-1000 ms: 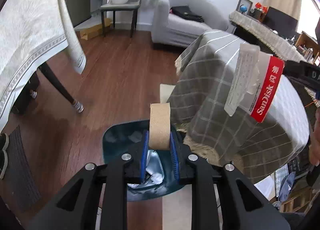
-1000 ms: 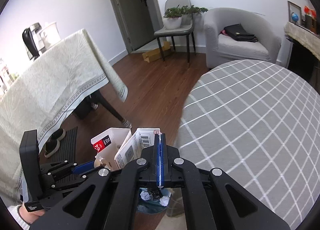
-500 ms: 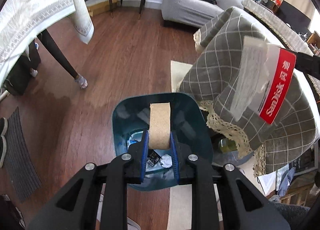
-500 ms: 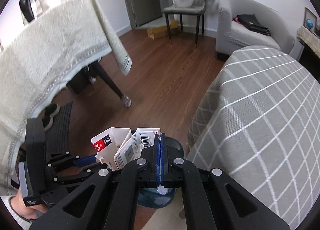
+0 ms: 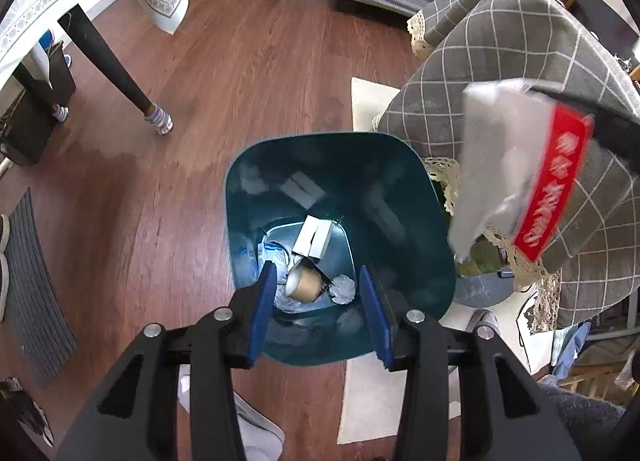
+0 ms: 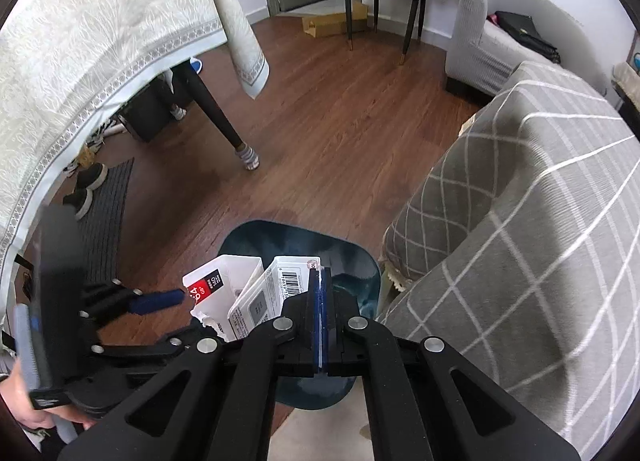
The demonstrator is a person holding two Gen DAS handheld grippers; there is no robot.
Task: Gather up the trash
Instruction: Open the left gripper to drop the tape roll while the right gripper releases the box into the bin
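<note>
My left gripper hangs over the teal trash bin on the wood floor, its jaws having just been opening and now standing apart with nothing between them; the brown tape roll lies loose at the bottom of the bin among crumpled paper and a small white box. My right gripper is clamped tight on the white and red card packaging, holding it above the bin's rim, just beside the grey checked tablecloth.
</note>
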